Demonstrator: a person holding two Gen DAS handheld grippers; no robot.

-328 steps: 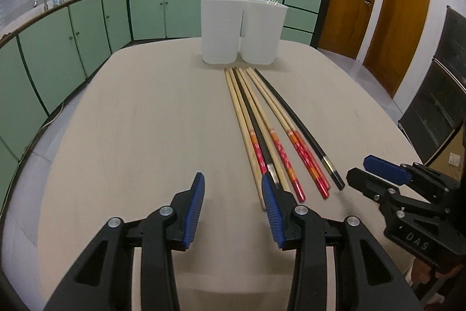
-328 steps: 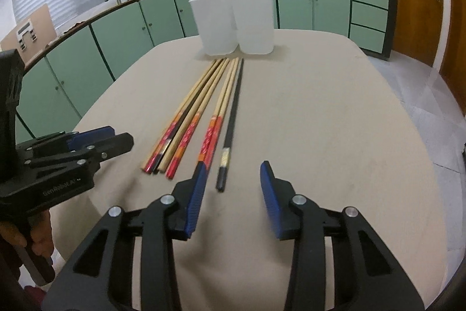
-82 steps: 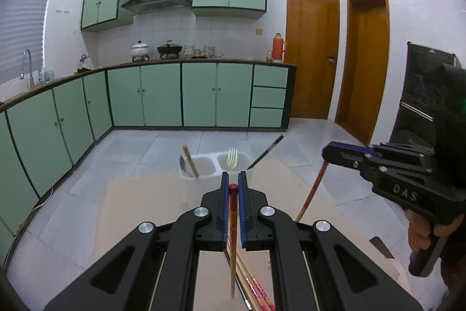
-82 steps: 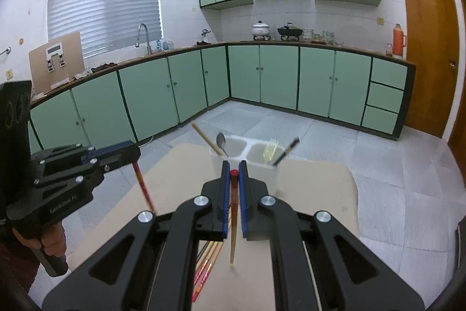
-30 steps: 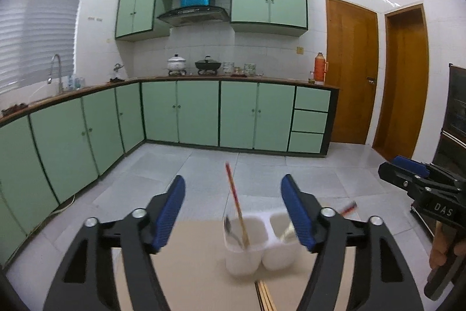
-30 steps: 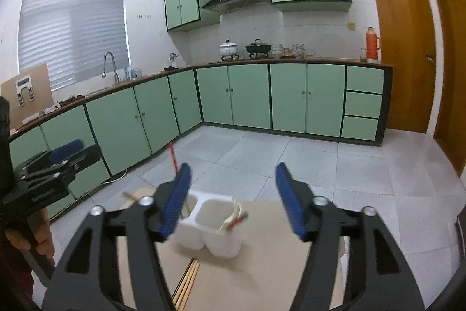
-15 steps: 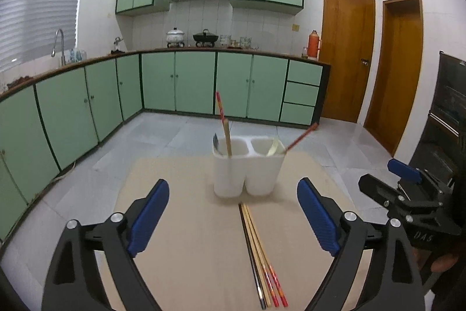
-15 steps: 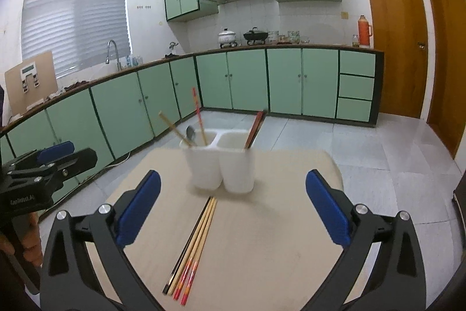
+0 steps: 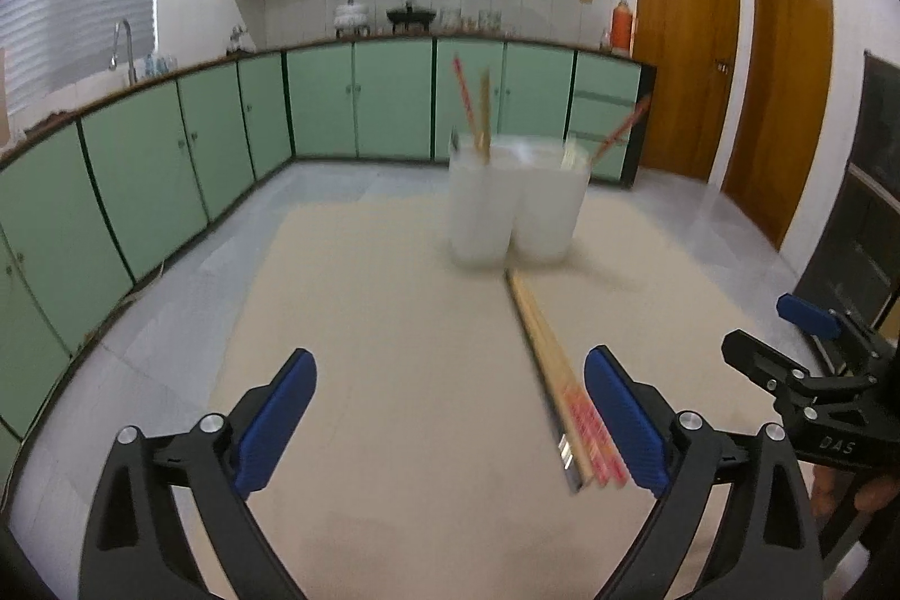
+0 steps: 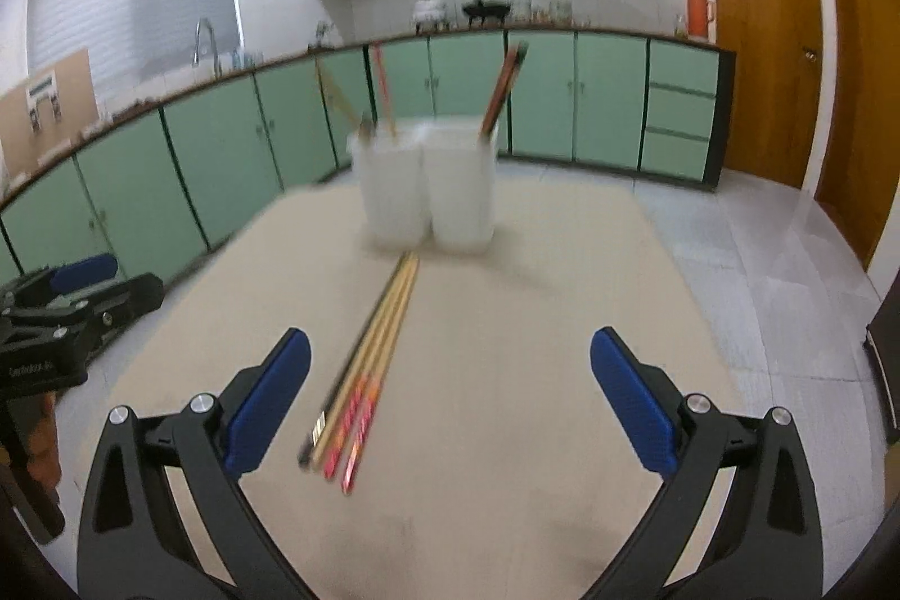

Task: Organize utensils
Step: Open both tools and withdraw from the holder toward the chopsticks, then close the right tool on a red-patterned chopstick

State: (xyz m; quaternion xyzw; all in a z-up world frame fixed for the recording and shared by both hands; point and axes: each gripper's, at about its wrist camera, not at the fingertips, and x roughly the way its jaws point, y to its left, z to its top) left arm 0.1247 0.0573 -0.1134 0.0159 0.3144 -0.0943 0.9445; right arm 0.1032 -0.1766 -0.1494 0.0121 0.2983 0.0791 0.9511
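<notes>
A white two-compartment holder (image 9: pixel 514 201) (image 10: pixel 427 184) stands at the far end of the beige table (image 9: pixel 382 375). Chopsticks (image 9: pixel 469 108) and a spoon stick up from its left compartment; a fork and chopsticks (image 10: pixel 503 85) lean in the right one. Several loose chopsticks (image 9: pixel 557 386) (image 10: pixel 365 369) lie in a bundle on the table in front of the holder. My left gripper (image 9: pixel 450 423) is open wide and empty, above the near table. My right gripper (image 10: pixel 450 409) is open wide and empty; it also shows in the left wrist view (image 9: pixel 799 341).
Green kitchen cabinets (image 9: pixel 169 161) run along the left and back walls with a sink tap (image 9: pixel 124 37). Two wooden doors (image 9: pixel 731 94) stand at the right. The table's edges drop to a tiled floor (image 10: pixel 759 234) on all sides.
Both grippers have dropped lower and closer to the table, staying open and empty. The holder and loose chopsticks now look nearer; the views are blurred by motion.
</notes>
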